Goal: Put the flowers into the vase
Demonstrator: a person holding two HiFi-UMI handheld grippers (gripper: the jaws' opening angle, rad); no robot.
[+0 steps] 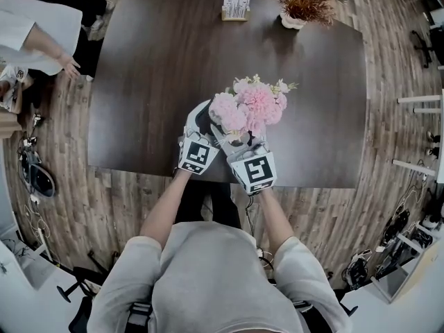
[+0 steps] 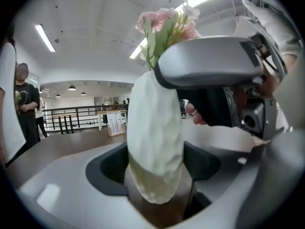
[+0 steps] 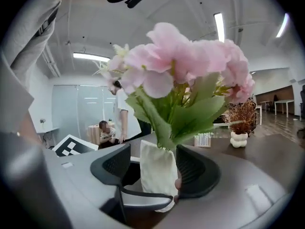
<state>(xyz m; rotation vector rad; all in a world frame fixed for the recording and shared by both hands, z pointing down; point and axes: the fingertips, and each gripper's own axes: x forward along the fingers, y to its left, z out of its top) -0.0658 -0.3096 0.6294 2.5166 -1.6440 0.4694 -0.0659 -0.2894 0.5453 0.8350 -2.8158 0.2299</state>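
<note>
Head view: the camera on your head looks steeply down on the counter [image 1: 152,68] from well above. The left gripper view rides your left hand-held gripper [image 2: 155,166], the right gripper view your right hand-held gripper [image 3: 155,175]. Each looks almost level along its jaws, very near the vase [image 2: 155,128]. All three views share the vase and flowers [image 3: 186,66].

Matt, pebbly off-white on the vase [image 2: 155,142], like unglazed ceramic. Soft, cloth-like pink petals and green leaves on the flowers [image 3: 190,61]. Dark wood grain with a low sheen on the table [image 1: 152,68]; paler streaked wood planks on the floor [image 1: 76,186]. Matt black, finely dotted fingers [image 3: 200,168] set in smooth grey plastic.
</note>
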